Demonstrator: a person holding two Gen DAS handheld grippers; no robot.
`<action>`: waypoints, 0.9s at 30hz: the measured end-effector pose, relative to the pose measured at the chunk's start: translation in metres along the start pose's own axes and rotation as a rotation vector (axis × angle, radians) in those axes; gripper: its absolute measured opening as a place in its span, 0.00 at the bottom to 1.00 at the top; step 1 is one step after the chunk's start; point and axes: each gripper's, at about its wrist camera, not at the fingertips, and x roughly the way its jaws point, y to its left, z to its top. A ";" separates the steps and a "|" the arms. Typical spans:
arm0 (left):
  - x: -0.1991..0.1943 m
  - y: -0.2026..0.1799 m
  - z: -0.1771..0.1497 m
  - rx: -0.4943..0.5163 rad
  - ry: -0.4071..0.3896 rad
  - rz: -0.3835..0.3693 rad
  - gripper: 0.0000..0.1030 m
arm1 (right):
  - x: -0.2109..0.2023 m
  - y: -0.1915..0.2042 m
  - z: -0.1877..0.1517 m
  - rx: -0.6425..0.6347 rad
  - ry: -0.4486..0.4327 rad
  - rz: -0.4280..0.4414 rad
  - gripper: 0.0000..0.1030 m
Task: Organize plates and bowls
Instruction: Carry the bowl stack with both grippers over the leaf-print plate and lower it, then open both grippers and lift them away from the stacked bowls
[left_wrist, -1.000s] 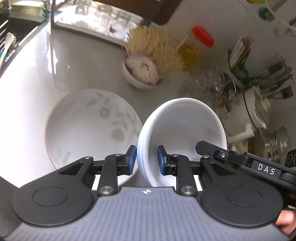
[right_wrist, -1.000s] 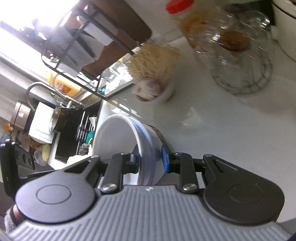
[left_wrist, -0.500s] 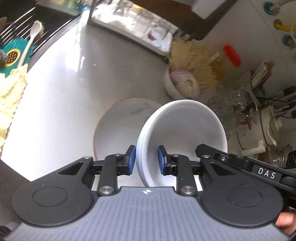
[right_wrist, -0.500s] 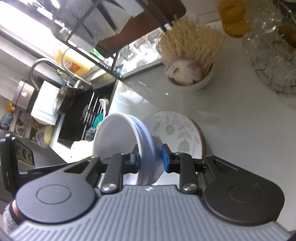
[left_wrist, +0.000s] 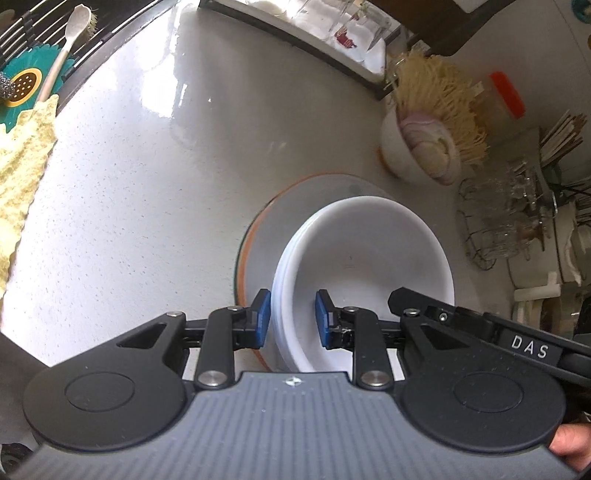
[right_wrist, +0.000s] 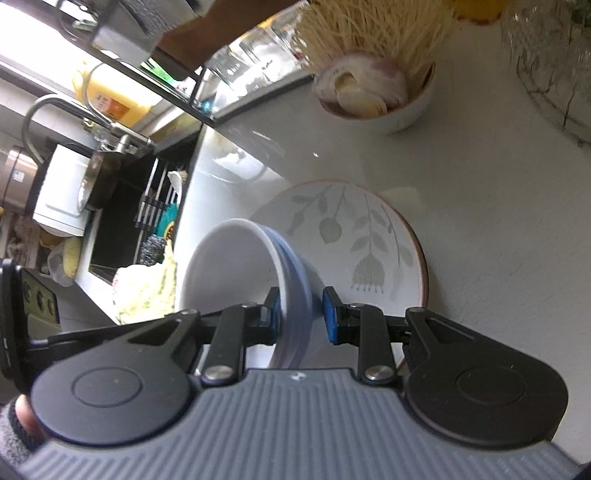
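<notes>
Both claws clamped on the rim of one stack of white bowls (left_wrist: 364, 258). Left gripper (left_wrist: 291, 319) closed on the near rim, one blue pad outside the wall and one inside. Right gripper (right_wrist: 301, 314) closed on the opposite rim the same way, pads on either side of the wall. Stack tilted, held over the plate (right_wrist: 354, 236); whether touching the plate or just above it, impossible to tell. Plate white with a pale leaf pattern and an orange-brown edge, flat on the grey counter (left_wrist: 147, 184). Beyond the plate, a small bowl (left_wrist: 413, 155) of sliced onion, with a bundle of dry noodles (left_wrist: 439, 96) behind it. Left of the plate, at the counter's edge, a yellow cloth (left_wrist: 22, 155) and the sink (right_wrist: 125, 221). Right of the plate, a wire rack of glasses (left_wrist: 498, 221).
</notes>
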 end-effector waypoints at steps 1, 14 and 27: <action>0.002 0.001 0.000 0.006 0.001 0.004 0.28 | 0.002 0.001 -0.001 -0.008 0.001 -0.005 0.26; 0.019 0.003 0.005 -0.005 -0.008 -0.031 0.28 | 0.010 -0.013 -0.002 0.040 -0.026 -0.054 0.26; 0.017 0.002 0.008 0.018 -0.005 -0.027 0.29 | 0.005 -0.015 0.002 0.088 -0.051 -0.077 0.41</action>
